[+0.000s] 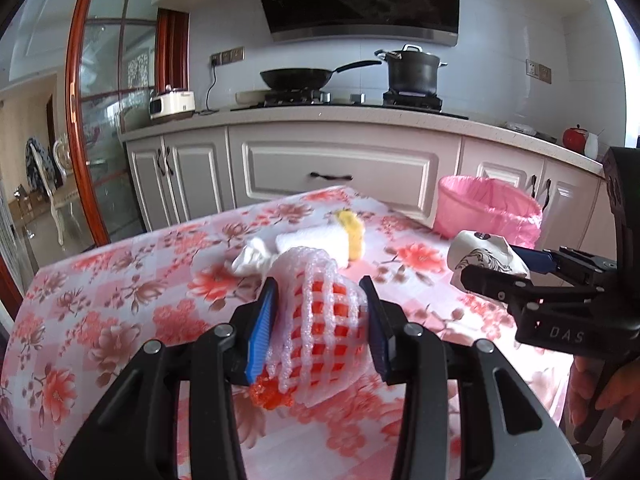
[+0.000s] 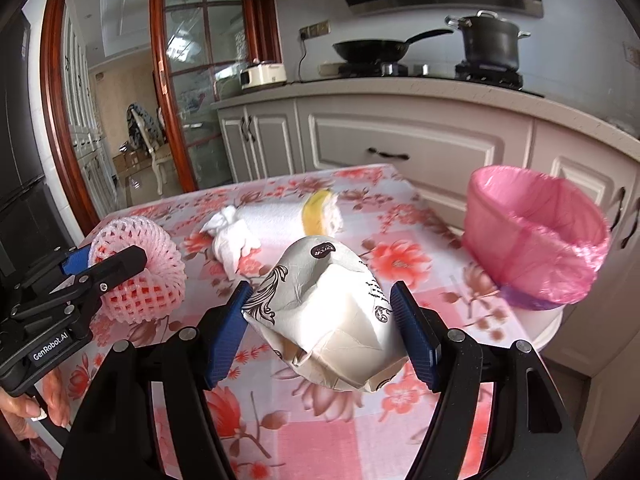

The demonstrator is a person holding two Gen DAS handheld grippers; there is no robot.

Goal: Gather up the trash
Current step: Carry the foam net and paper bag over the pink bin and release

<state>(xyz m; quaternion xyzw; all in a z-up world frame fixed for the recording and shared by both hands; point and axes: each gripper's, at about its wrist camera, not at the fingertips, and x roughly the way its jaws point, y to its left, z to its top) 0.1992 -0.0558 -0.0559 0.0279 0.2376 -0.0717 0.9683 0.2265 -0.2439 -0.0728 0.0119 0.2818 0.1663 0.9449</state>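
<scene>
Foam net (image 1: 320, 320) between left gripper (image 1: 322, 316) pads

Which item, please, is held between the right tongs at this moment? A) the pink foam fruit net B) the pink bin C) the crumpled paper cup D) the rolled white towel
C: in the right wrist view the right tongs grip the crumpled paper cup on both sides, while the foam fruit net sits in the left tongs.
</scene>
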